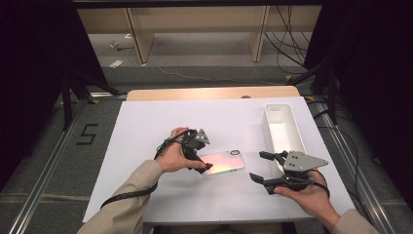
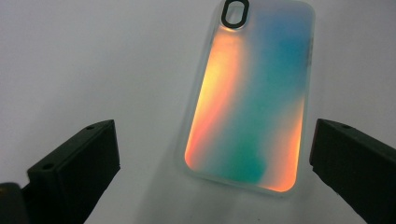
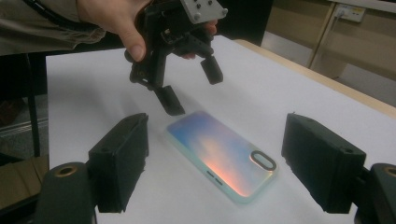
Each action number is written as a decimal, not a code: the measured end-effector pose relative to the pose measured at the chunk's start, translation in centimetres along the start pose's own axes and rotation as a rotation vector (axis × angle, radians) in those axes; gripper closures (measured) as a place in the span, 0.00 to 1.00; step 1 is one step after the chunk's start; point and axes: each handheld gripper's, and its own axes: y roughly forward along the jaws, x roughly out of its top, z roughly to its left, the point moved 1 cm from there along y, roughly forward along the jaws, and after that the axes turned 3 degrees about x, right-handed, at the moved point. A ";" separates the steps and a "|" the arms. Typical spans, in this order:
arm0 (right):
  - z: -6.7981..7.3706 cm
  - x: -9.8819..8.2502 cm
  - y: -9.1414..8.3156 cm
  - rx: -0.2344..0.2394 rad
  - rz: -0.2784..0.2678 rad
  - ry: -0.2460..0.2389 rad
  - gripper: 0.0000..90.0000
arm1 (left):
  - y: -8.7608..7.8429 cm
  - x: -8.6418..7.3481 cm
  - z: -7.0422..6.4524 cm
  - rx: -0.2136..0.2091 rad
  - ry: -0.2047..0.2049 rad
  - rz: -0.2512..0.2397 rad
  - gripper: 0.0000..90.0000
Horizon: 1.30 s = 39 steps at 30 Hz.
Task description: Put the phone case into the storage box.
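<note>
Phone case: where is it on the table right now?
In the high view the phone case lies flat on the white table, near the middle, just right of the open left gripper and left of the white tray.

A white table sheet [image 1: 146, 146] is seen with broad bare room on its left half and along its far edge. At its middle a flat phone case [image 1: 222, 162] is laid, with the left gripper [image 1: 202, 156] set at its left end. Between the case and the white tray [image 1: 285, 129] standing along the right edge, a bare lane is left, partly taken by the right gripper [image 1: 260, 166].
</note>
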 end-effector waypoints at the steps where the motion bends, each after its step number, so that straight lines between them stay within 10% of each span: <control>1: 0.0 0.0 0.0 0.000 0.001 -0.001 0.26 | 0.1 0.0 -0.1 -0.002 0.004 0.002 0.01; 12: 0.0 0.0 0.0 -0.001 0.005 -0.001 0.26 | 1.6 1.0 -1.4 -0.017 0.086 0.071 0.03; 39: 0.0 -0.1 0.1 0.001 0.005 -0.001 0.26 | 3.6 1.0 -1.5 -0.045 0.124 0.177 0.08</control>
